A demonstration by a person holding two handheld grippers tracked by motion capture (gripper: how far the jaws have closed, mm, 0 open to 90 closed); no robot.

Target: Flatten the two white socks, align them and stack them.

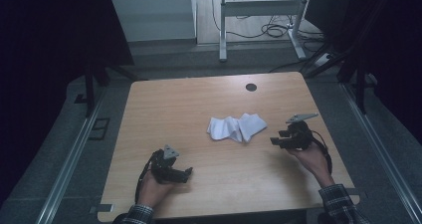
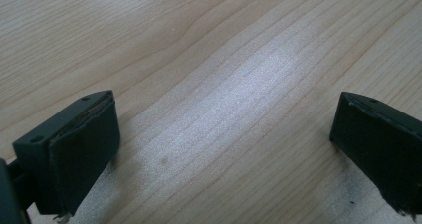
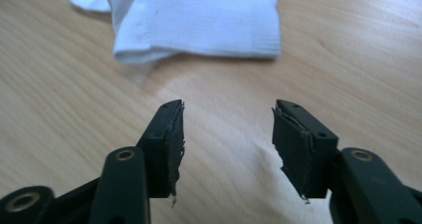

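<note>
A crumpled white cloth point(image 1: 235, 126) lies near the middle of the wooden table point(image 1: 199, 104). My right gripper point(image 1: 275, 141) hovers just to the right of it, held in a hand, pointing left toward the cloth. In the right gripper view the cloth point(image 3: 199, 20) lies ahead of the right gripper point(image 3: 228, 134), whose jaws stand partly apart with nothing between them. My left gripper point(image 1: 188, 173) rests low at the table's front left, pointing right. In the left gripper view the left gripper point(image 2: 224, 149) has its jaws wide apart over bare wood.
A dark round hole point(image 1: 251, 87) sits in the table near its far edge. Beyond the table stand a desk frame point(image 1: 259, 15) and loose cables point(image 1: 273, 31) on the floor. Metal rails point(image 1: 69, 159) run along both sides.
</note>
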